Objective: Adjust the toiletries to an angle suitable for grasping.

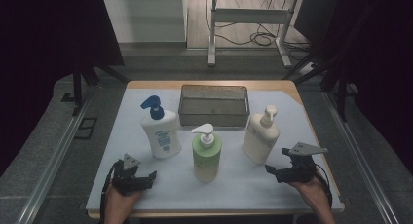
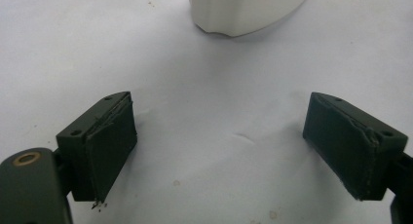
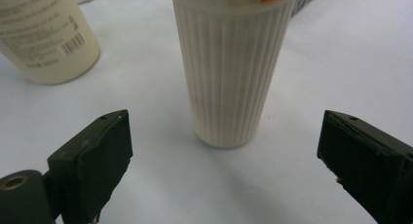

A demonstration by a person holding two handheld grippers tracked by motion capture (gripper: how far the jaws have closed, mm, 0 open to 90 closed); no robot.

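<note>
The right gripper (image 1: 273,170) is lining up, jaws apart and empty, on the cream bottle (image 1: 261,134). The left gripper (image 1: 148,177) is waiting wide apart (near the blue-pump bottle (image 1: 160,129)). Next, probably advancing to straddle it before closing.

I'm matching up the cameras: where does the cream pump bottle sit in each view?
High view: cream pump bottle stands right of the green bottle, before the mesh basket's right end.
Left gripper view: the white base at the top edge looks like another bottle's.
Right gripper view: cream pump bottle dead centre, upright.
Shared landmark: the white mat.
</note>
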